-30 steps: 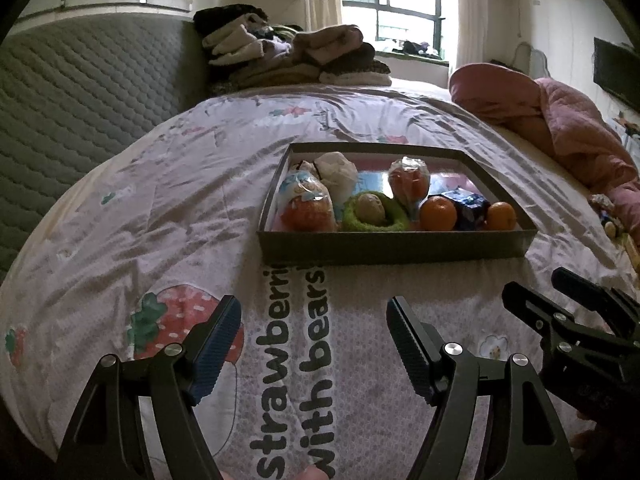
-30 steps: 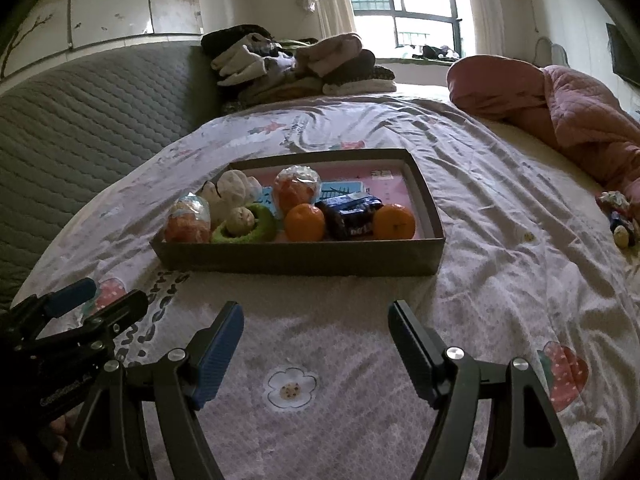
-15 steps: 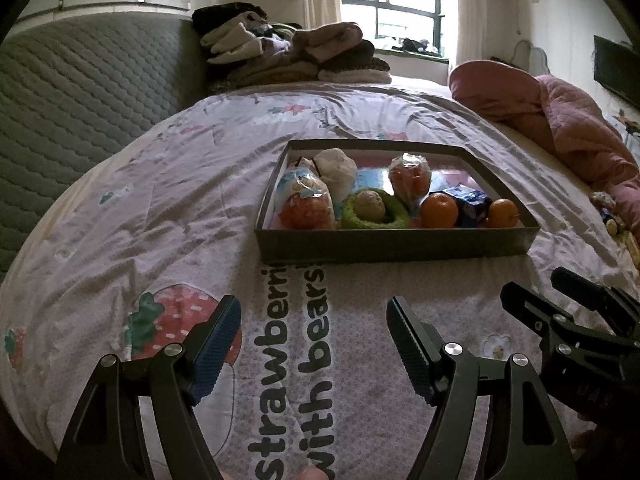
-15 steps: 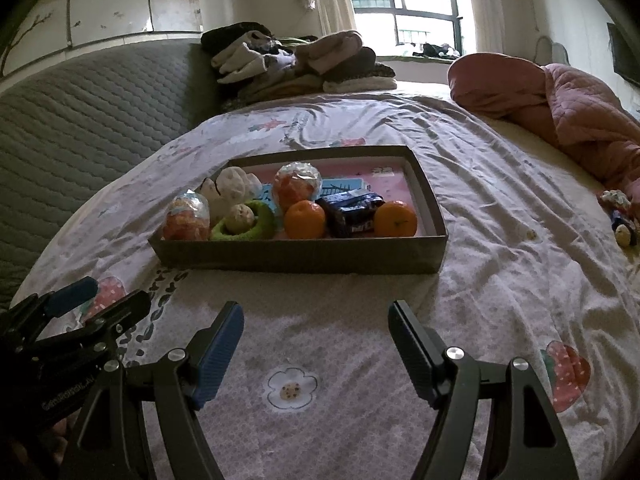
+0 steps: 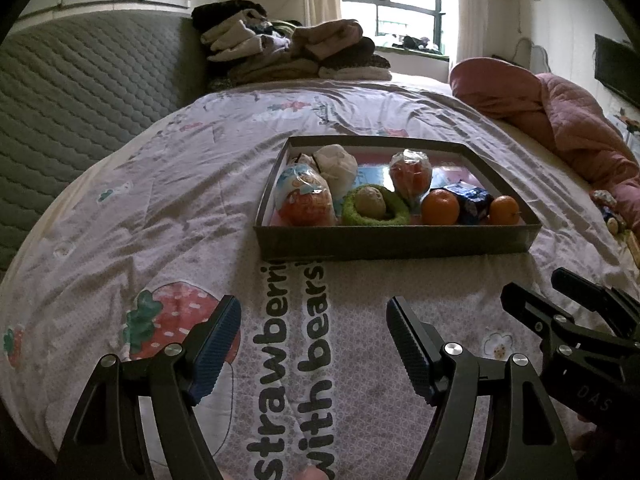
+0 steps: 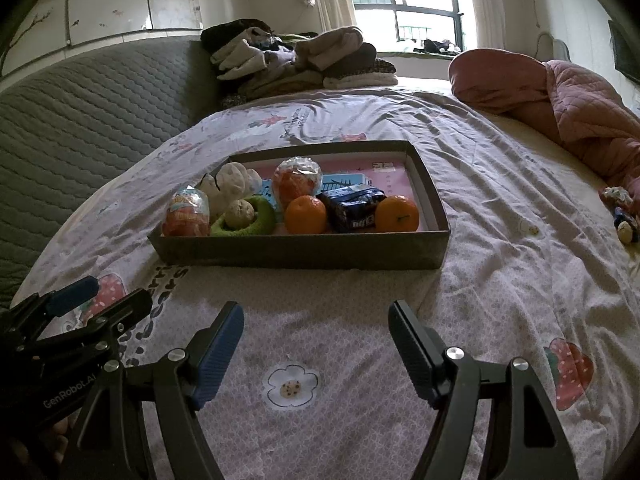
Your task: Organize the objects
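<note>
Little has changed over the last sec: both views sit a touch closer to the box [image 6: 304, 250] than 1 s ago, w/ the same items inside in the same spots. So no item has moved in that span; the change is only a slight drift of the cameras toward the box.

Where things lie: box rests on the bed [image 6: 500, 184], on the printed cover. Inside, along the near wall from the holder's left to right: wrapped snack pack [image 6: 187, 213], green ring [image 6: 256, 222] w/ a pale round thing sitting in it, orange [image 6: 306, 215], dark blue packet [image 6: 352, 208], second orange [image 6: 397, 213]. Behind them a white soft item [image 6: 232, 180] and another wrapped orange-coloured pack [image 6: 298, 179]. All of it is already in the box, nothing loose on the cover near it. That fits either items gathered in, or items waiting to be taken out & sorted; pics don't settle which.

Tools: left tool [image 5: 314, 332] is spread wide, nothing btw its fingers, hanging above the cover short of the box. Right tool [image 6: 316, 334] is likewise spread wide, empty, touching nothing, also short of the box. Each shows at the edge of the other's view, side by side.
</note>
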`<action>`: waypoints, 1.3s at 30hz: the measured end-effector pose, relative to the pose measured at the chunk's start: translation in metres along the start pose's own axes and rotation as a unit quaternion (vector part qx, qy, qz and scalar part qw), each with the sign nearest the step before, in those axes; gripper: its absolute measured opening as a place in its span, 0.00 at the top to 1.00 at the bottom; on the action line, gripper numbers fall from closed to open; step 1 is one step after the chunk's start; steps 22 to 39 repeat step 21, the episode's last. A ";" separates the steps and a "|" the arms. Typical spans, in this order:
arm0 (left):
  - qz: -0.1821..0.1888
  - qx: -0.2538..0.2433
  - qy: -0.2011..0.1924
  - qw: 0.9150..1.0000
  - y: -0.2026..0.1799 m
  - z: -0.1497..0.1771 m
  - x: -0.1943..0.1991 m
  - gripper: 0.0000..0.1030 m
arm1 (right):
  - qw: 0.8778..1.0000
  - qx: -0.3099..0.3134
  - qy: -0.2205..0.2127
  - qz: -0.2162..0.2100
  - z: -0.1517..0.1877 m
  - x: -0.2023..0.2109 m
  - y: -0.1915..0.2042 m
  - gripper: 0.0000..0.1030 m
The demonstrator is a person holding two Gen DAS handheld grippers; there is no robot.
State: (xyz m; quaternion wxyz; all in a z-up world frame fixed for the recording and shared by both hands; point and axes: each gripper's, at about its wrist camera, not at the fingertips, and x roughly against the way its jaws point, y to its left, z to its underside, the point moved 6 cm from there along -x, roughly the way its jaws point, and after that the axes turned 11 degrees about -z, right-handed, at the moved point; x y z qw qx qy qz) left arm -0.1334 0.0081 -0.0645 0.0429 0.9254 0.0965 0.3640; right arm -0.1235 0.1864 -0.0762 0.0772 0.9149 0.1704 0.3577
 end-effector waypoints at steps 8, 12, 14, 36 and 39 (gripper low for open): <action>0.001 0.000 0.001 1.000 0.000 0.001 -0.001 0.26 | 1.000 0.001 0.001 0.001 0.001 0.000 0.001 0.28; 0.002 -0.001 0.003 1.000 0.000 0.002 -0.002 0.26 | 1.000 0.003 0.003 0.002 0.001 0.000 0.002 0.28; 0.001 -0.002 0.004 1.000 -0.001 0.002 -0.002 0.26 | 1.000 0.004 0.004 0.002 0.001 -0.001 0.002 0.28; 0.003 -0.001 0.003 1.000 -0.002 0.003 -0.003 0.26 | 1.000 0.005 0.008 0.003 0.003 -0.004 0.002 0.28; 0.003 -0.001 0.003 1.000 -0.002 0.003 -0.003 0.26 | 1.000 0.005 0.008 0.003 0.003 -0.004 0.002 0.28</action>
